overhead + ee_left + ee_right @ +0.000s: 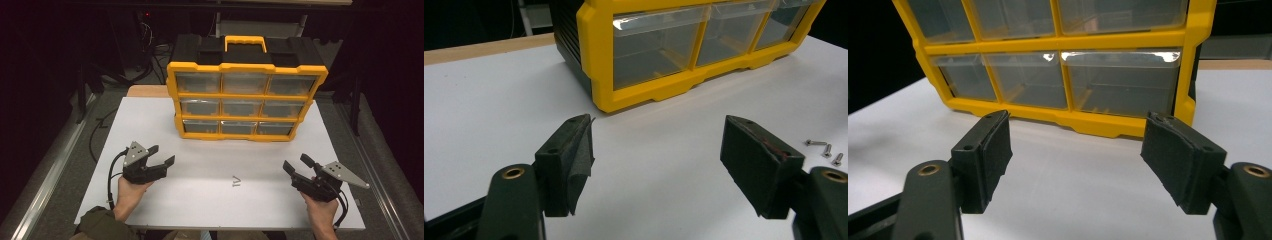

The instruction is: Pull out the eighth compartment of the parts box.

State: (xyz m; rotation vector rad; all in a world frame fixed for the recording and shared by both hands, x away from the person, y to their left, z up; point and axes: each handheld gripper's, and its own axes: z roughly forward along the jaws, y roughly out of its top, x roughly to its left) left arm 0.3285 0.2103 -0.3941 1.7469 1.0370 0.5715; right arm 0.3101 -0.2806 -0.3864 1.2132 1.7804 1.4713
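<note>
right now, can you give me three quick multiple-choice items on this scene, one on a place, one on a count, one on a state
1. Where do the screws lie?
A. on the white board between the hand-held grippers
B. inside a drawer
C. on top of the organizer

2. How many drawers does the yellow organizer have in front?
A. four
B. six
C. nine

3. How stand the jaws of the left hand-held gripper?
A. shut on a screw
B. open, empty
C. shut, empty

Answers: 1 A, they lie on bare board; 2 C, three rows of three; 3 B, jaws stand apart, nothing between.
</note>
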